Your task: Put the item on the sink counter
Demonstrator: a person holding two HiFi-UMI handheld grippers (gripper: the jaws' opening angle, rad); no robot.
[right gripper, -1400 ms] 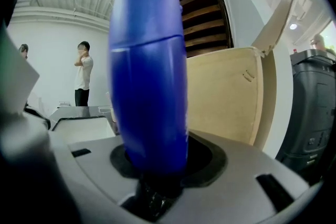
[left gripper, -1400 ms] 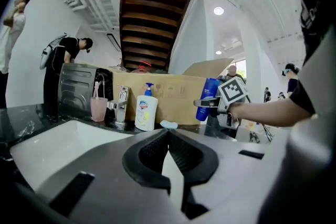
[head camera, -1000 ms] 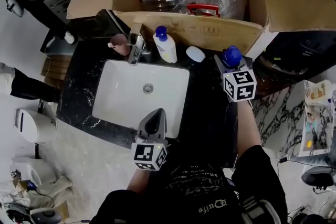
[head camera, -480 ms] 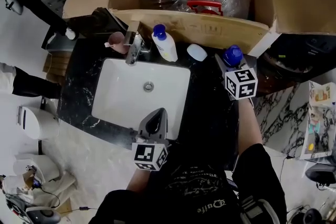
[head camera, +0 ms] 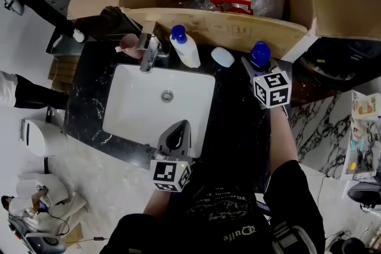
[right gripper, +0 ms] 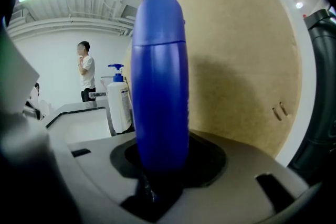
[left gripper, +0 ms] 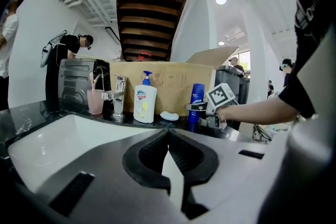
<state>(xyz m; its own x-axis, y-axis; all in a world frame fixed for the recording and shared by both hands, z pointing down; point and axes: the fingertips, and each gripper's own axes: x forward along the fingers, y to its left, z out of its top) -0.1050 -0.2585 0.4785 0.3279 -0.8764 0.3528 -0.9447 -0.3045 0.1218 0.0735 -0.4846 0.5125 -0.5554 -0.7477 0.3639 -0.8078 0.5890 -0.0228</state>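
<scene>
We clamp the upright blue bottle [right gripper: 160,81] in our right gripper [head camera: 260,68], beside the cardboard box [head camera: 238,30]; our left gripper [head camera: 177,128] hangs over the sink [head camera: 137,110] rim, jaws together, empty.

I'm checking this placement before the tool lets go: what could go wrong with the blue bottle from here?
1. The blue bottle is tall and narrow; if the right tool opens before its base sits flat on the counter, it may topple.
2. It is close to the cardboard box wall and the soap bar; pulling the tool away carelessly could knock the bottle into either.
</scene>
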